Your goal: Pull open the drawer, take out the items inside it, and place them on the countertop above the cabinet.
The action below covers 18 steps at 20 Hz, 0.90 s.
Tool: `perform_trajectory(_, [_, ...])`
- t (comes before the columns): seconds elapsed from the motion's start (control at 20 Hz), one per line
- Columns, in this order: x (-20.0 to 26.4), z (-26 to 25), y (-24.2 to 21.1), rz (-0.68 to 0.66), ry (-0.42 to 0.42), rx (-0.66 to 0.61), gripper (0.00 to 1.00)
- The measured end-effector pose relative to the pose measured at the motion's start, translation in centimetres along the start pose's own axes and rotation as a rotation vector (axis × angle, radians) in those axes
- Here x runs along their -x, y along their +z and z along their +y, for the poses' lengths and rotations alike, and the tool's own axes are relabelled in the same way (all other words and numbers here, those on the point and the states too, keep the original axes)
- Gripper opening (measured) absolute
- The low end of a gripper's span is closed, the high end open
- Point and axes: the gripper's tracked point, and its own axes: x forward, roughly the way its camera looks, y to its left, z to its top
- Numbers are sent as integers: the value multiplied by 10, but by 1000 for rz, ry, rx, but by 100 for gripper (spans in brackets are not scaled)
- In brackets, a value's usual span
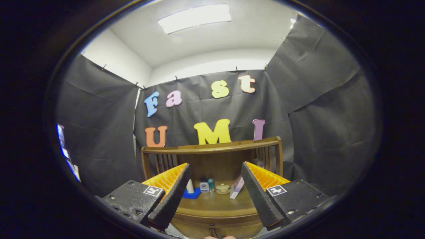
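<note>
So the claw (212, 196) is hanging in front of the cabinet (215, 229) with its fingers spread wide, nothing between them, nothing touched.

Going left to right on the worktop (215, 207): there's a small white tube (190, 186) standing on a blue pad (192, 194), then a little white bottle (204, 186) right beside a teal one (211, 185), then a squat cream jar (222, 189), and a pale box (236, 188) leaning up close to the right finger. A curved wooden rail (212, 147) runs round the back of it all.

The drawer isn't really visible from here. The cabinet front drops away below the fingers and I can't make out a handle, so I'm guessing it's under the worktop edge, still shut.

If I were doing this, I'd drop the claw well down and tilt it so the front face comes into sight before reaching for anything. Keep the fingers spread until the handle sits squarely between them, then clench and pull straight back, no twisting, or the drawer may jam. I'd also stay clear of that leaning box, since it looks like a nudge would tip it.
</note>
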Motion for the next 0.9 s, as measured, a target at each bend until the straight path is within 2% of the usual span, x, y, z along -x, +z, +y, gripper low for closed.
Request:
perform_trajectory(0.5, [-16,5,-48,38,21,12,98])
perform_trajectory(0.9, [-44,5,-140,125,25,-15,98])
